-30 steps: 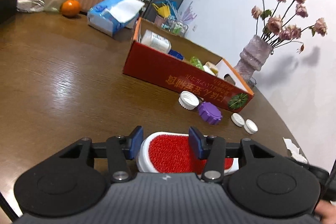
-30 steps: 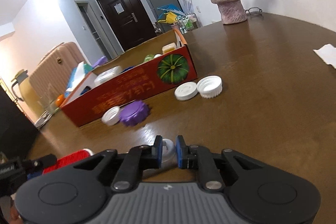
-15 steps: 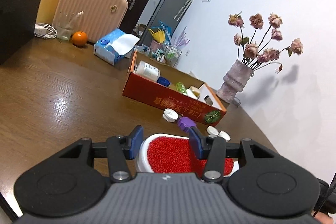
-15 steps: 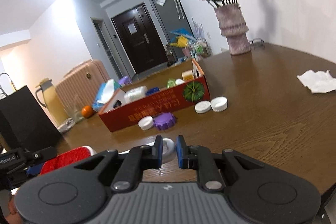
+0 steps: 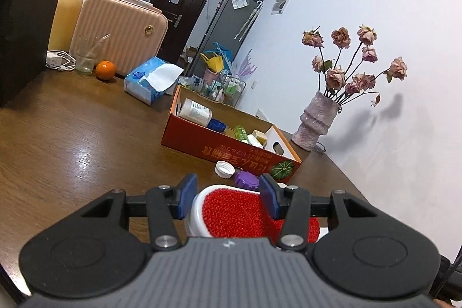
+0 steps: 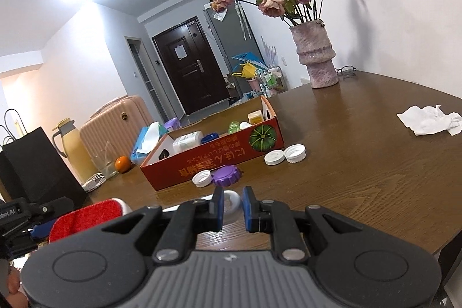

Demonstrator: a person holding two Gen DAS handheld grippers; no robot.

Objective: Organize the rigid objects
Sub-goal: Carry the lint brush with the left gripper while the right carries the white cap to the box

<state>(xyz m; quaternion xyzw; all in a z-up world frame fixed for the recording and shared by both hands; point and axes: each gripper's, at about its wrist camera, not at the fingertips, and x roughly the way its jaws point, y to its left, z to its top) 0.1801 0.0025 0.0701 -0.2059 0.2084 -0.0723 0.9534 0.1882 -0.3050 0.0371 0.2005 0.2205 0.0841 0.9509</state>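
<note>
My left gripper (image 5: 228, 197) is shut on the red-and-white brush (image 5: 231, 211), its blue pads on both sides of the red head. My right gripper (image 6: 232, 207) is shut on the brush's white handle end (image 6: 231, 202). The red brush head (image 6: 86, 214) shows at the lower left of the right wrist view, held in the left gripper. Both hold the brush above the wooden table. The red cardboard box (image 5: 219, 147) with bottles and jars stands ahead; it also shows in the right wrist view (image 6: 213, 160).
A white cap (image 5: 224, 169) and a purple cap (image 5: 246, 179) lie in front of the box; two more white caps (image 6: 284, 155) lie by its corner. A vase of roses (image 6: 316, 59), crumpled tissue (image 6: 430, 120), tissue pack (image 5: 150, 82), orange (image 5: 105, 70), pink suitcase and black bag surround.
Both grippers have risen and tilted up together with the brush; the box and caps look smaller and farther away. The grips have not changed.
</note>
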